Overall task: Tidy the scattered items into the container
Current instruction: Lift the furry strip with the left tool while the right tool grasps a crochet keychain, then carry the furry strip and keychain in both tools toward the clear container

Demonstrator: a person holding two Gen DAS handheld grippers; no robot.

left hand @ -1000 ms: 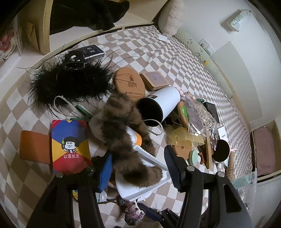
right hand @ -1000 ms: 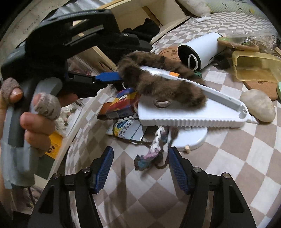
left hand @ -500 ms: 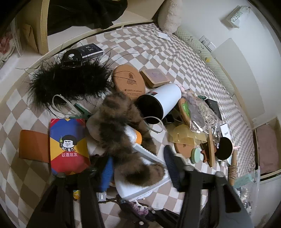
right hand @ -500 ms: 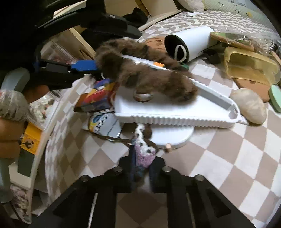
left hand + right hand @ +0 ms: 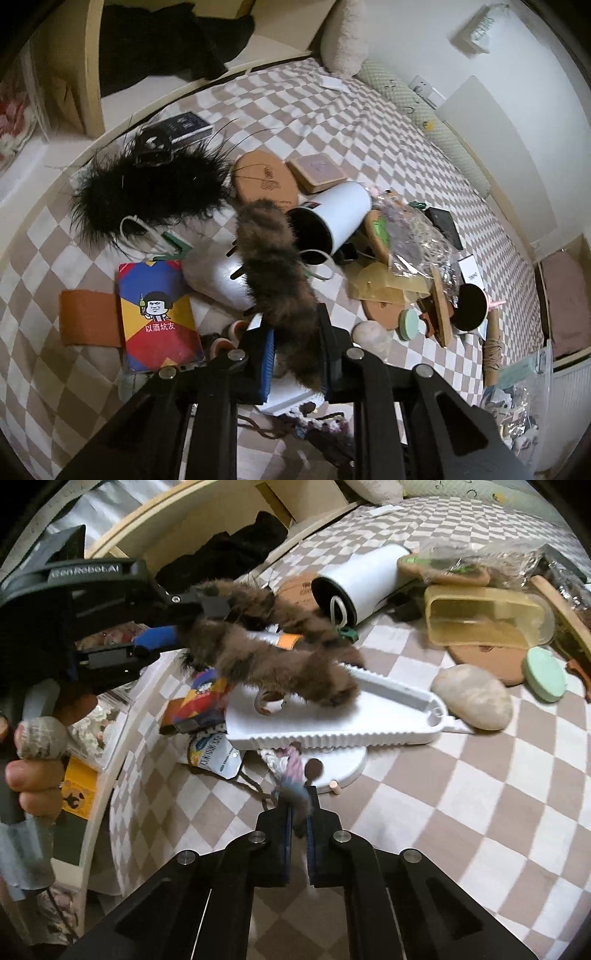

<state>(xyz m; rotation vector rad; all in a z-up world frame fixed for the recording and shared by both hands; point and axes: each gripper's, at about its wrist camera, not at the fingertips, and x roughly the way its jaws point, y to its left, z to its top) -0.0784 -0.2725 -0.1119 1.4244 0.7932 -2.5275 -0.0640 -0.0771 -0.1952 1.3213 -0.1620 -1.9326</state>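
Note:
A long brown furry strip runs from the white cylinder cup down to my left gripper. Its jaws are closing, with the strip's near end pinched between the pads. In the right wrist view the strip hangs from the left gripper above a white ribbed tray. My right gripper is shut on a pink, blue and white braided cord just in front of the tray.
On the checkered bedspread lie a black feathery piece, a colourful card box, a cork coaster, a pale stone, a yellow plastic box and a green disc. A person's hand grips the left handle.
Both pairs of jaws have closed from wide apart. The left now pinches the furry strip and has raised its end; the right has clamped the braided cord and pulled it up a little.

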